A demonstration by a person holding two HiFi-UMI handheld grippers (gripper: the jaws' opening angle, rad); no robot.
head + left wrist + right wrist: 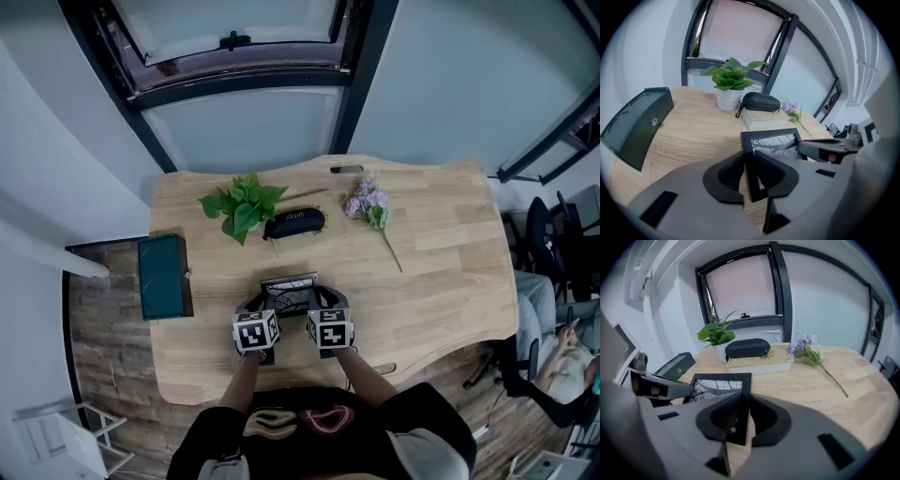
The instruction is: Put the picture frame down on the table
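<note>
A black picture frame [289,283] with a black-and-white print is held between both grippers near the front middle of the wooden table [441,262]. My left gripper [263,305] is shut on the frame's left side; in the left gripper view the frame [771,140] runs up from between the left gripper's [749,174] pads. My right gripper [319,302] is shut on the right side, and the right gripper view shows the frame [717,385] clamped by the right gripper [740,420]. The frame leans back, print facing up. Whether its lower edge touches the table I cannot tell.
Behind the frame lie a black glasses case [294,223] on a pale book, a potted green plant [242,206] and a sprig of purple flowers [372,208]. A dark green box [164,276] sits at the table's left edge. A seated person [562,342] is at far right.
</note>
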